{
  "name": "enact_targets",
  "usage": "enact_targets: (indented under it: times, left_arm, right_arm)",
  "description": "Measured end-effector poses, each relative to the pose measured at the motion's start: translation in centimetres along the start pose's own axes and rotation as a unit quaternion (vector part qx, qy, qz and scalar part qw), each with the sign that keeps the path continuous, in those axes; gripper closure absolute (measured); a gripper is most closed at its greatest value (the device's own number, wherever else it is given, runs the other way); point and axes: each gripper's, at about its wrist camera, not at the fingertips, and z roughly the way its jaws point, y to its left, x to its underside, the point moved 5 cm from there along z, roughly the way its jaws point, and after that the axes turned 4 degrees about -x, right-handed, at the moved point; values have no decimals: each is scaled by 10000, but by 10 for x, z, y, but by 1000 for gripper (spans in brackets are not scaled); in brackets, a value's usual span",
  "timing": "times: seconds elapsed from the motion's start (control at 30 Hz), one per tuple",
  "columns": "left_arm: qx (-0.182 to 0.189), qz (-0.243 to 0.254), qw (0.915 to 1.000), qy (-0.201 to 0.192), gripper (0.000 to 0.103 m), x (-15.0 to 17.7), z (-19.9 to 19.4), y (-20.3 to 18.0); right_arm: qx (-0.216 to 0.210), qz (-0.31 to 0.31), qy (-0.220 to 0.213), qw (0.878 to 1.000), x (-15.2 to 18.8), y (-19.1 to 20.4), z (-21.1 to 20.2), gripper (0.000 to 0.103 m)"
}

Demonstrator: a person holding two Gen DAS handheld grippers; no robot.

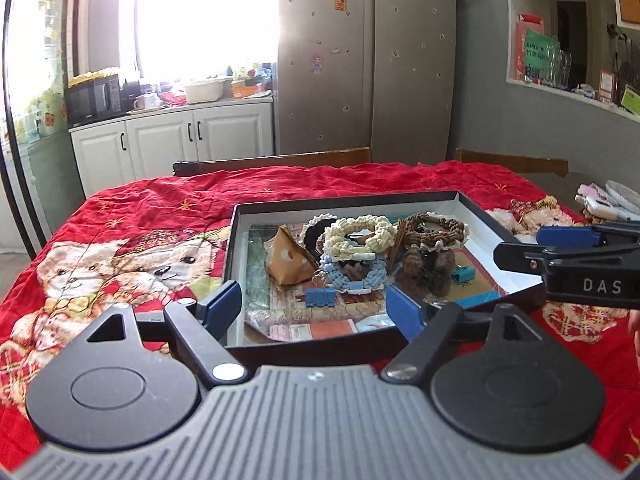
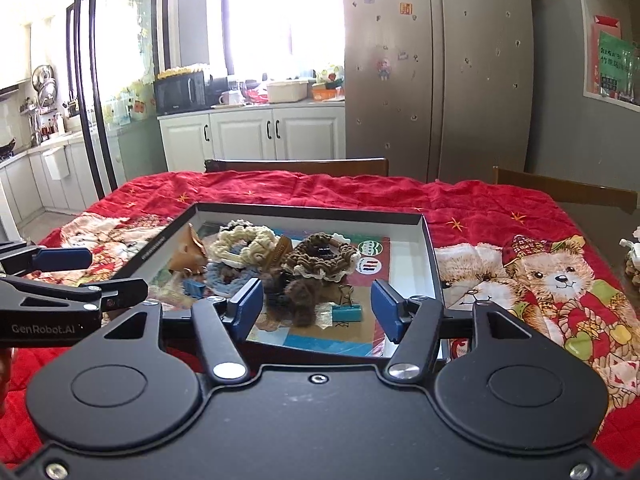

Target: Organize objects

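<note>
A shallow black box [image 1: 340, 200] [image 2: 308, 210] with a white inside lies on the red bear-print blanket. Inside it lie a cream crocheted ring [image 1: 360, 236] [image 2: 244, 242], a blue crocheted ring [image 1: 352, 276], a brown crocheted ring [image 1: 434, 228] [image 2: 324, 258], a tan paper pyramid [image 1: 288, 260] [image 2: 188, 254], a fuzzy brown lump [image 2: 302, 300], a blue binder clip [image 1: 320, 298] and a teal binder clip [image 2: 347, 314]. My left gripper [image 1: 314, 306] hangs open above the box's near edge, nothing between its blue pads. My right gripper [image 2: 318, 308] is also open and holds nothing, over the box's near part.
The blanket [image 1: 140, 240] [image 2: 520, 272] covers the table. Two wooden chair backs [image 1: 276, 160] [image 2: 560, 186] stand at the far side. Small trinkets [image 1: 600, 204] lie at the table's right end. A fridge, cabinets and a wall shelf stand behind.
</note>
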Motion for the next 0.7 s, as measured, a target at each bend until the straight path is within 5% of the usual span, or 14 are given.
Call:
enact_targets:
  times: [0.7]
  left_arm:
    - [-180, -217, 9996, -98, 0, 19, -75, -3]
  right_arm:
    - [2, -309, -106, 9995, 28, 30, -87, 27]
